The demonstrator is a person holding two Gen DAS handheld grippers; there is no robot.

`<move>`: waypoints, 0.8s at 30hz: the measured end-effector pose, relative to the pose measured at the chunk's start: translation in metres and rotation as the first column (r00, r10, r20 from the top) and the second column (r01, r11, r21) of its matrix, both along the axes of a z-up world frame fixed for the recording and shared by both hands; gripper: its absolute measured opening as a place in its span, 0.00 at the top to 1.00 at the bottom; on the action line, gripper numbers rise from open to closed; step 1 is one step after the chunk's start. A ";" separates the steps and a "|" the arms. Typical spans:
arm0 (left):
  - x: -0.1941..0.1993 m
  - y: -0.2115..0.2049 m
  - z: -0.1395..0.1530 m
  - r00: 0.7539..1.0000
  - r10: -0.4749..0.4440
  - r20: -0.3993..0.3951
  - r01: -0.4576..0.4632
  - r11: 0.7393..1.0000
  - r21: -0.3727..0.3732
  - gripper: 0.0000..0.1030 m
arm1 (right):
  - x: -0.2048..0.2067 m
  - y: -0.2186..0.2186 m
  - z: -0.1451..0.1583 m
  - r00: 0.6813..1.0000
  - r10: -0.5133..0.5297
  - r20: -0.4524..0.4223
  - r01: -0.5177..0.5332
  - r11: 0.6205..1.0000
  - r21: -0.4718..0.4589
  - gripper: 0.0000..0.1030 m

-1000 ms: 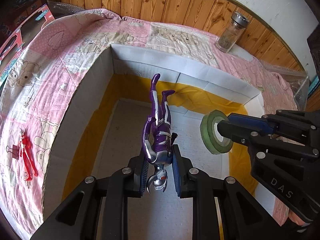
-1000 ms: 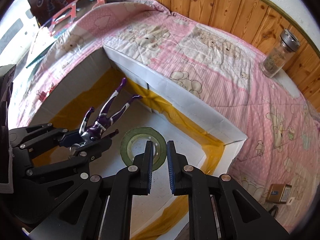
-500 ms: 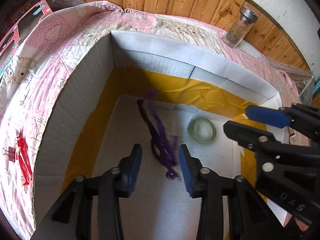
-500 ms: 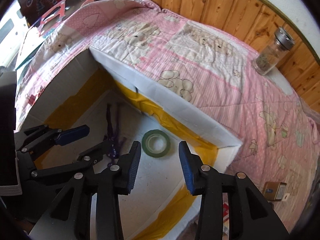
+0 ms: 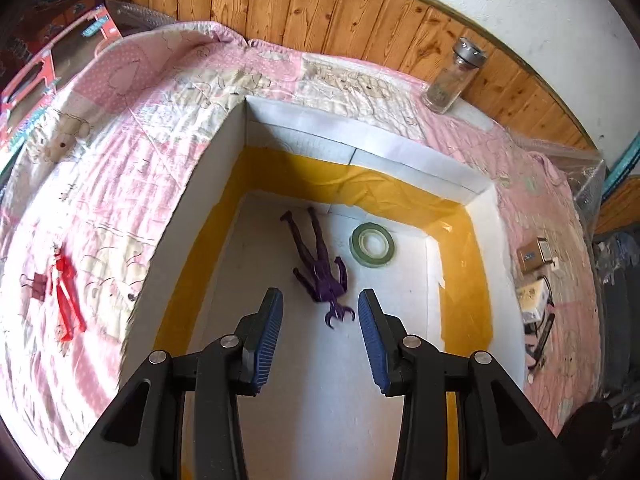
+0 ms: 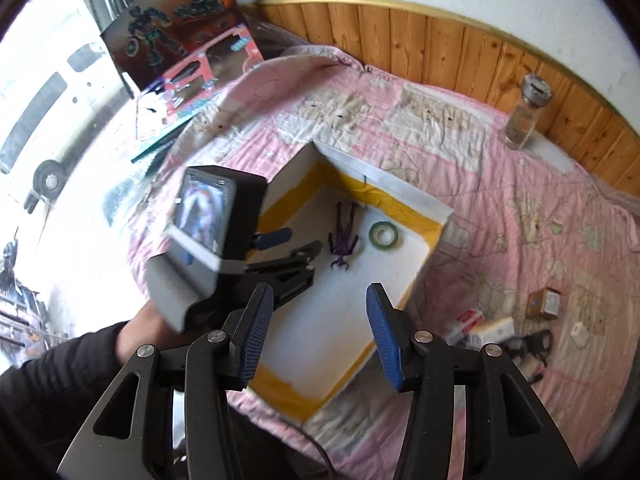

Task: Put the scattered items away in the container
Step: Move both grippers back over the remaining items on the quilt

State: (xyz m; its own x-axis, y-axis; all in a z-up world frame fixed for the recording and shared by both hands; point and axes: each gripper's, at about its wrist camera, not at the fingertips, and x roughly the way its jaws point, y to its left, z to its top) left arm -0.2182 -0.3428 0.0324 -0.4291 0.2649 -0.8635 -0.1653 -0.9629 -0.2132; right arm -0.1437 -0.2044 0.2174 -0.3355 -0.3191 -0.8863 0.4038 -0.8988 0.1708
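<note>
Purple figure (image 5: 320, 270) and tape (image 5: 372, 244) lie in the box (image 5: 192, 196); both tools (image 5: 320, 320) (image 6: 320, 320) gape empty. Only the left view shows the red figure (image 5: 66, 300); the right alone shows cartons (image 6: 544, 303).

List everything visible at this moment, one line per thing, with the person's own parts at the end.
box: 1, white with yellow lining, on the quilt
purple figure: 1, purple, lying on the box floor
tape roll: 1, green, box floor, beside the figure
red figure: 1, red, quilt left of the box
binder clip: 1, dark red, next to the red figure
glass jar: 1, clear with silver lid, by the wood panelling
small cartons: several, brown and white, quilt right of the box
quilt: 1, pink patchwork
left tool: open, empty
right tool: open, empty
</note>
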 end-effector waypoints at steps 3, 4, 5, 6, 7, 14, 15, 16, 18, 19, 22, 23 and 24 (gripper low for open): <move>0.016 0.005 0.007 0.999 -0.023 -0.024 0.022 0.999 -0.034 0.60 | 0.020 0.011 0.027 0.999 -0.044 -0.026 0.044 0.999 -0.012 0.50; 0.020 0.007 0.009 0.999 -0.030 -0.023 0.029 0.999 -0.036 0.60 | 0.027 0.015 0.035 0.998 -0.056 -0.043 0.055 0.998 -0.017 0.50; 0.023 0.008 0.010 0.999 -0.033 -0.023 0.032 0.999 -0.035 0.60 | 0.032 0.016 0.040 0.996 -0.065 -0.055 0.064 0.998 -0.023 0.50; 0.027 0.010 0.012 0.999 -0.035 -0.022 0.034 0.999 -0.036 0.60 | 0.038 0.020 0.045 0.995 -0.080 -0.064 0.078 0.996 -0.033 0.50; 0.030 0.012 0.013 0.999 -0.039 -0.019 0.038 0.999 -0.036 0.60 | 0.043 0.023 0.049 0.993 -0.088 -0.073 0.085 0.995 -0.044 0.50; 0.051 0.039 0.036 0.994 -0.087 -0.071 0.084 0.995 -0.046 0.60 | 0.054 0.060 0.051 0.983 -0.158 -0.096 0.150 0.985 -0.087 0.50; 0.055 0.043 0.039 0.993 -0.092 -0.080 0.089 0.995 -0.042 0.60 | 0.053 0.070 0.054 0.978 -0.185 -0.101 0.175 0.979 -0.100 0.50; 0.058 0.046 0.041 0.992 -0.096 -0.087 0.092 0.995 -0.042 0.60 | 0.053 0.076 0.055 0.975 -0.199 -0.103 0.188 0.976 -0.107 0.50; 0.064 0.052 0.044 0.991 -0.103 -0.091 0.098 0.994 -0.054 0.60 | 0.054 0.092 0.060 0.968 -0.226 -0.104 0.213 0.969 -0.125 0.50; 0.066 0.054 0.044 0.991 -0.103 -0.086 0.099 0.994 -0.055 0.60 | 0.056 0.098 0.062 0.966 -0.237 -0.107 0.223 0.966 -0.129 0.50; 0.073 0.063 0.044 0.991 -0.117 -0.072 0.113 0.992 -0.055 0.60 | 0.066 0.113 0.059 0.970 -0.230 -0.083 0.217 0.966 -0.140 0.50; 0.076 0.067 0.046 0.990 -0.123 -0.070 0.120 0.991 -0.054 0.60 | 0.071 0.118 0.054 0.968 -0.237 -0.082 0.225 0.965 -0.134 0.50; 0.079 0.071 0.048 0.989 -0.128 -0.071 0.124 0.991 -0.055 0.60 | 0.077 0.122 0.048 0.969 -0.234 -0.083 0.222 0.966 -0.134 0.50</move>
